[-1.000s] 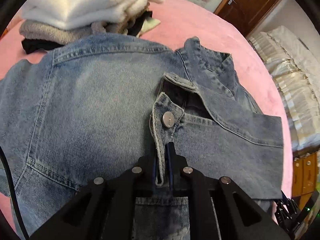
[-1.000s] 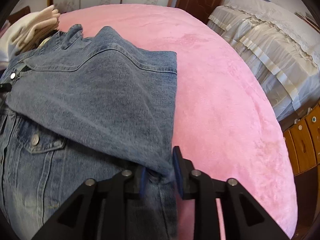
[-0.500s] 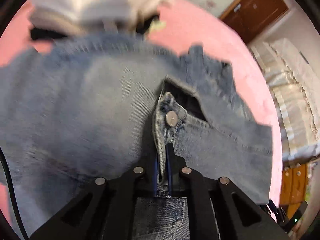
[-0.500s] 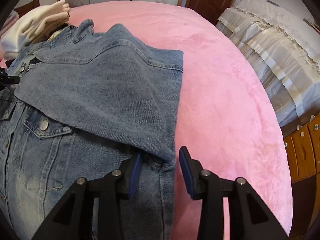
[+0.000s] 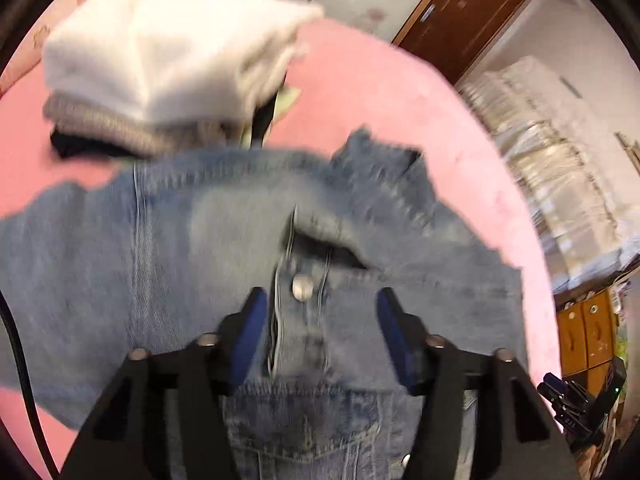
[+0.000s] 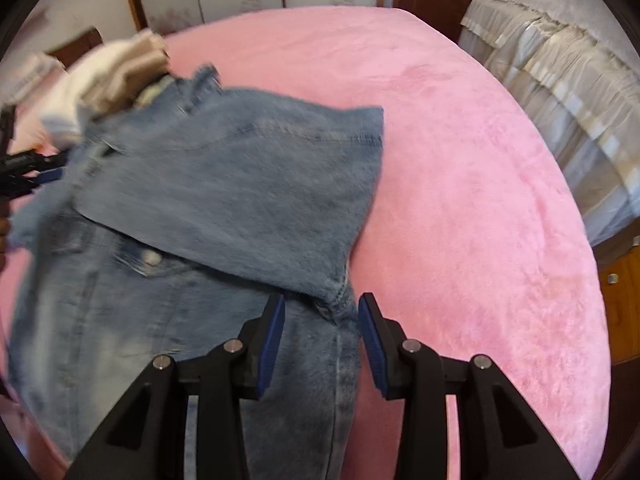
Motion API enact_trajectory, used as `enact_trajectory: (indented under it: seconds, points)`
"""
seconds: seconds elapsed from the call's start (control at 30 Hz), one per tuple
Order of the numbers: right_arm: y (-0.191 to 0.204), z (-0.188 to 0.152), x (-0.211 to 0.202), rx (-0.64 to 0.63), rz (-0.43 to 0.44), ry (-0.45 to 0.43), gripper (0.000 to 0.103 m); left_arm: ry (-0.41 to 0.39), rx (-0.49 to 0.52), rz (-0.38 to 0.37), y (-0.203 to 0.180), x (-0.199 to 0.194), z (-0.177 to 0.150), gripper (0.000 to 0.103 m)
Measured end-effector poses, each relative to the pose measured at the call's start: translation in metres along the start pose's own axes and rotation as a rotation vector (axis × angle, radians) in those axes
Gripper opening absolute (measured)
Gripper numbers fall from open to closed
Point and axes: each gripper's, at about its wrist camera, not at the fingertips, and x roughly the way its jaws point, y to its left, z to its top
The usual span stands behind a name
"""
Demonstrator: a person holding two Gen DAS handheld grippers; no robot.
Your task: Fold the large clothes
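Note:
A blue denim jacket (image 5: 208, 248) lies on the pink bed cover (image 5: 380, 92), its sleeves folded in over the front. My left gripper (image 5: 320, 300) is open, its jaws either side of the cuff with the metal button (image 5: 302, 287), which now lies on the jacket. In the right wrist view the jacket (image 6: 224, 184) lies at the left, a folded sleeve across it. My right gripper (image 6: 322, 312) is open, its jaws straddling the sleeve's corner (image 6: 336, 292) without gripping it. The left gripper (image 6: 36, 168) shows at the far left.
A stack of folded clothes (image 5: 160, 56), white on top, sits beyond the jacket's collar; it also shows in the right wrist view (image 6: 100, 84). A second bed with a cream cover (image 6: 560, 52) stands to the right. Wooden drawers (image 5: 588, 332) stand past the bed's edge.
Both grippers have opened and let go of the denim: the left released the buttoned cuff, the right released the sleeve corner. Both have drawn back a little.

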Motion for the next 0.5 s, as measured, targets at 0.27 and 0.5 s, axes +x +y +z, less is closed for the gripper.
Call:
enact_trajectory:
  seconds: [0.27, 0.5]
  points:
    - [-0.022, 0.072, 0.020, 0.122, -0.030, -0.077, 0.061, 0.092, -0.054, 0.020, 0.001, 0.063, 0.049, 0.063]
    - [-0.045, 0.110, 0.071, 0.214, -0.037, -0.023, 0.061, 0.213, -0.058, 0.021, 0.011, 0.119, 0.038, 0.057]
